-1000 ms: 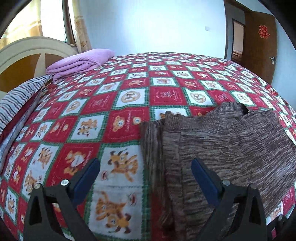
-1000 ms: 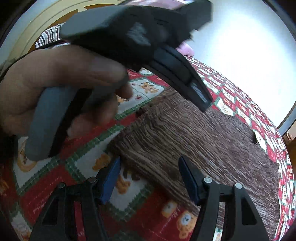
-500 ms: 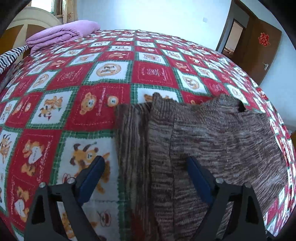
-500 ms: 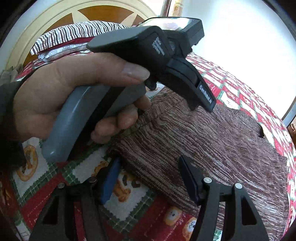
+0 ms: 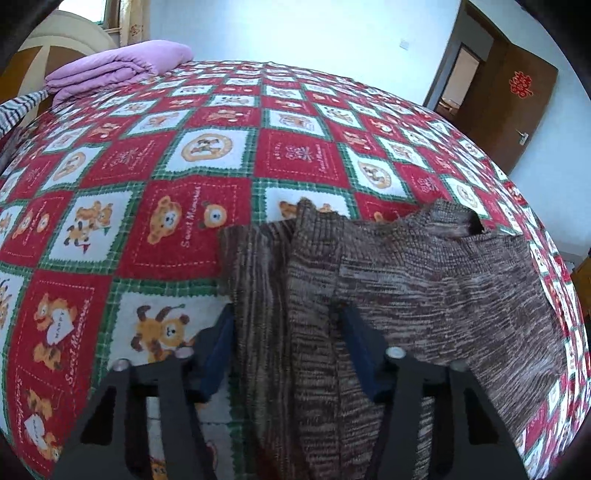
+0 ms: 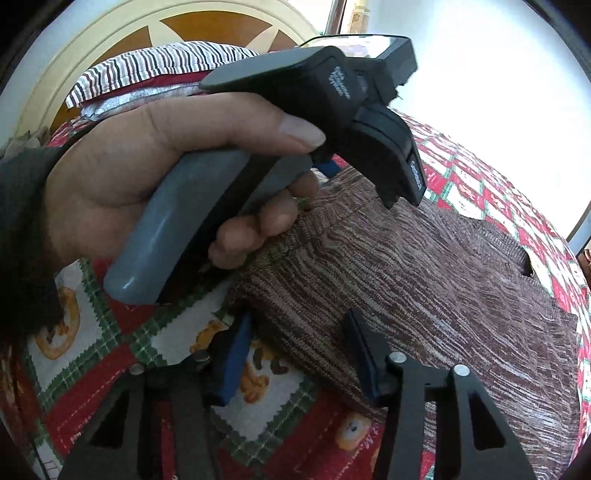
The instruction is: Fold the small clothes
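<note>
A brown marled knit sweater [image 5: 424, 280] lies flat on the red, white and green bear-print bedspread [image 5: 177, 147], with a sleeve folded in along its left side. My left gripper [image 5: 288, 332] straddles that folded left edge. Its jaws are closing, with the knit between the blue pads. In the right wrist view the sweater [image 6: 406, 280] fills the middle. My right gripper [image 6: 297, 343] straddles its near corner, jaws closing too, with fabric between them. A person's hand [image 6: 147, 177] holds the left gripper's grey handle [image 6: 177, 229] just beyond, over the same edge.
A folded purple blanket [image 5: 118, 70] lies at the far left of the bed. A striped pillow [image 6: 155, 70] rests against the cream and wood headboard [image 6: 110, 33]. A brown door [image 5: 517, 96] stands open at the far right. Bare bedspread stretches beyond the sweater.
The left gripper came down and forward over the sweater's folded edge and its jaws narrowed a lot. The right gripper stayed in place and its jaws narrowed around the corner.
</note>
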The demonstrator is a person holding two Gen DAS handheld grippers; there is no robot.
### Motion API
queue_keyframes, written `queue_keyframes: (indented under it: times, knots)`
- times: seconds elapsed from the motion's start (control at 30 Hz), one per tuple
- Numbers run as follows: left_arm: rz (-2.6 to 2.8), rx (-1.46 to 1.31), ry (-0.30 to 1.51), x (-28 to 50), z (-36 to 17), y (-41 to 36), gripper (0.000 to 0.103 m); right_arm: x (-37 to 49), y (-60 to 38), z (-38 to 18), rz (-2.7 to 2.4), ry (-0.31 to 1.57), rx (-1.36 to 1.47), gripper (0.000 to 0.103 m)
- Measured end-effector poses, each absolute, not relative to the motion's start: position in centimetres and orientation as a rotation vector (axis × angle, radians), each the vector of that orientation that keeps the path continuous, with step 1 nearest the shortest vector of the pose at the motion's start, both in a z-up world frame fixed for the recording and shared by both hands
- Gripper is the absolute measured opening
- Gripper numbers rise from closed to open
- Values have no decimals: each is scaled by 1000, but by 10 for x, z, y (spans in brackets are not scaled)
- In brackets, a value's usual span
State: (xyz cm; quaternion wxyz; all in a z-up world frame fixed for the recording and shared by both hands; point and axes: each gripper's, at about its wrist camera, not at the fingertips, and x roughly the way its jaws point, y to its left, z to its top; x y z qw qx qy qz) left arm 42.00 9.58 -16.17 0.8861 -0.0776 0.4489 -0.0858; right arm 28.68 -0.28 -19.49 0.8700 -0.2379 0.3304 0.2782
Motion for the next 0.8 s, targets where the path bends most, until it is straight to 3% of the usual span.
queue_keyframes:
  times: [0.1,0.23,0.27,0.4,0.8]
  knots:
    - [-191,-177,933,420,-161,96,34,283,-3,-195,590,686,-501,42]
    - [-211,-219,946,425,-162,100,26,283,-3,-195,602,688,-491,35]
    - [-220,-227,947,425,-162,101,19,282,-3,-195,606,688,-488,31]
    - [-234,-244,960,426,-159,100,14,280,-6,-192,622,678,-482,11]
    - [-267,-287,941,422,-121,93,13,274,-59,-145,650,628,-276,8]
